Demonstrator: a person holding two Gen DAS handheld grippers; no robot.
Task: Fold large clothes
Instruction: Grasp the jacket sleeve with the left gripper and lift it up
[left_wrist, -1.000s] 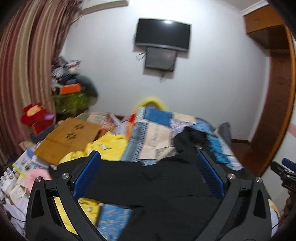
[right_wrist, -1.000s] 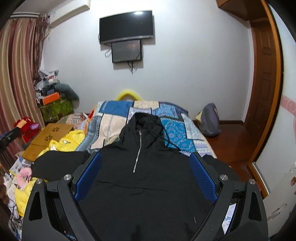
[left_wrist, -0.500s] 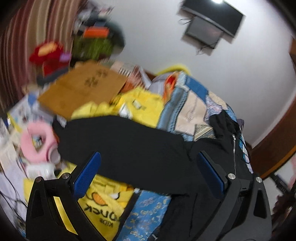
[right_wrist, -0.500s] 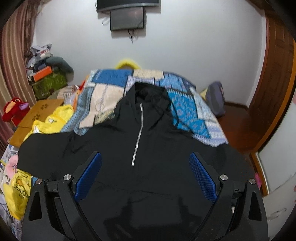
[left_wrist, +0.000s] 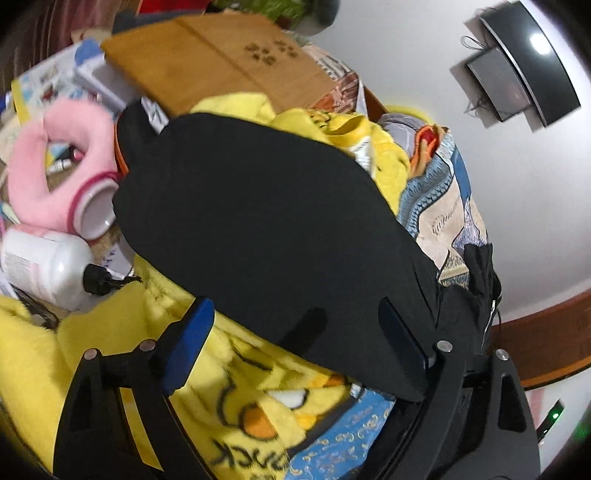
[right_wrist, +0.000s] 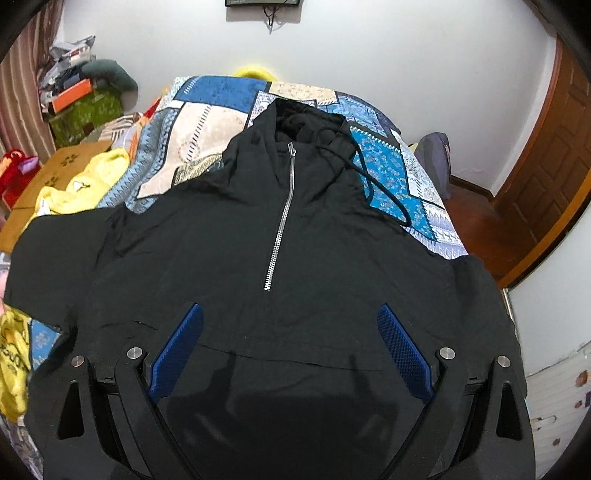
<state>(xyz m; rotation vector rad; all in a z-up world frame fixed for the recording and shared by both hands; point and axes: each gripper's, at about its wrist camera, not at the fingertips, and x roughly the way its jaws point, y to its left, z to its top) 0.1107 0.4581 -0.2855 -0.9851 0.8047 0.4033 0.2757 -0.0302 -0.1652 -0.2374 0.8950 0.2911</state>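
Note:
A black hooded pullover (right_wrist: 280, 236) with a silver half zip (right_wrist: 280, 225) lies face up and spread out on a patchwork bed cover (right_wrist: 207, 122), hood toward the far wall. My right gripper (right_wrist: 290, 332) is open and empty, low over the pullover's front pocket. In the left wrist view the pullover's left sleeve (left_wrist: 258, 229) stretches out over a yellow duck blanket (left_wrist: 251, 398). My left gripper (left_wrist: 295, 328) is open and empty, right above the sleeve's near edge.
Left of the bed lie a pink ring cushion (left_wrist: 55, 166), a white bottle (left_wrist: 44, 269), a brown cardboard box (left_wrist: 221, 62) and piled boxes (right_wrist: 81, 99). A wooden door (right_wrist: 546, 162) and a grey bag (right_wrist: 436, 155) are to the right.
Both grippers have tilted down and moved closer to the pullover. The left one has swung left over the sleeve and the yellow blanket. Both stay open.

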